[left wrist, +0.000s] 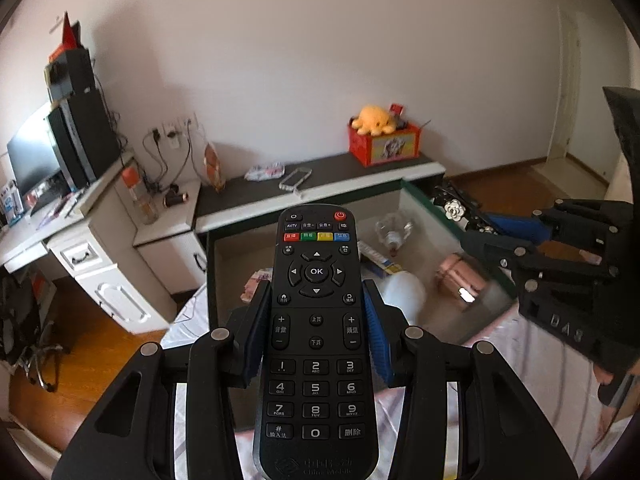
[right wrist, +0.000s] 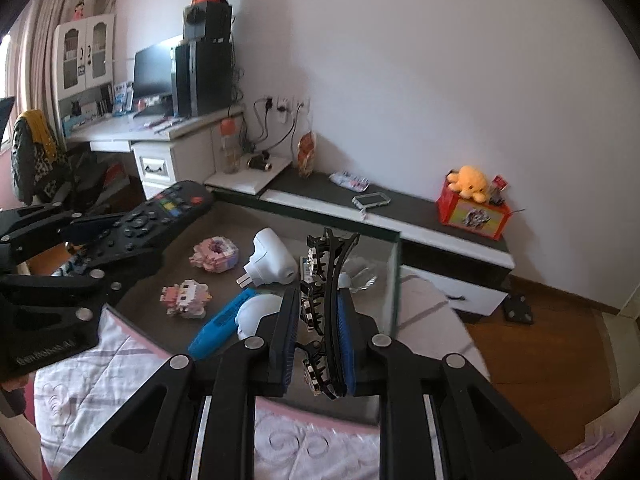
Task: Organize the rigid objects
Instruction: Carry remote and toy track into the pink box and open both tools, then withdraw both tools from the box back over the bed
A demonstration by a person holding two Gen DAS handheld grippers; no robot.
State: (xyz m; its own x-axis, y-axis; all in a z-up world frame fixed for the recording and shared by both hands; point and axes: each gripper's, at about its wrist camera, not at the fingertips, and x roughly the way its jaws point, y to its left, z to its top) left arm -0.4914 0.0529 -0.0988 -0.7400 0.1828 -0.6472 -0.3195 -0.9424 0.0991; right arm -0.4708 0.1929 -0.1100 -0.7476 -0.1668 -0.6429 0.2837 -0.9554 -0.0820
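1. White walls and a wood floor [right wrist: 540, 344] frame a bedroom where a low dark-topped counter [right wrist: 404, 208] runs along the wall, carrying a red box [right wrist: 472, 212] with a yellow plush toy [right wrist: 468, 182] on top and a clear phone case [right wrist: 371, 199].
2. Over a bed with a pink patterned bedspread [right wrist: 120, 364] sits an open box [right wrist: 394, 272] with a grey lining, its green-edged rim visible at the far corner.
3. Left claw [left wrist: 316, 324] is clenched on a black remote control [left wrist: 316, 320], blue pads pressing its two long sides; the remote points forward, buttons up, held above the near end of the box.
4. Right claw [right wrist: 318, 316] is clamped on a black hair clip [right wrist: 326, 280] set with pale stones, gripped near its lower half, its curved toothed end rising above the fingertips over the box.
5. Inside the box lie a white plug adapter [right wrist: 270, 262], two pink block figures [right wrist: 214, 256] [right wrist: 186, 298], a blue pen-shaped item [right wrist: 224, 322], a white rounded object [right wrist: 256, 314] and a clear plastic item [right wrist: 362, 274].
6. From the left wrist view, a shiny pink case [left wrist: 460, 276] and a small carton [left wrist: 378, 260] also rest in the box.
7. At the far left stands a white desk [right wrist: 160, 130] with a monitor [right wrist: 152, 70] and a black computer tower [right wrist: 204, 78].
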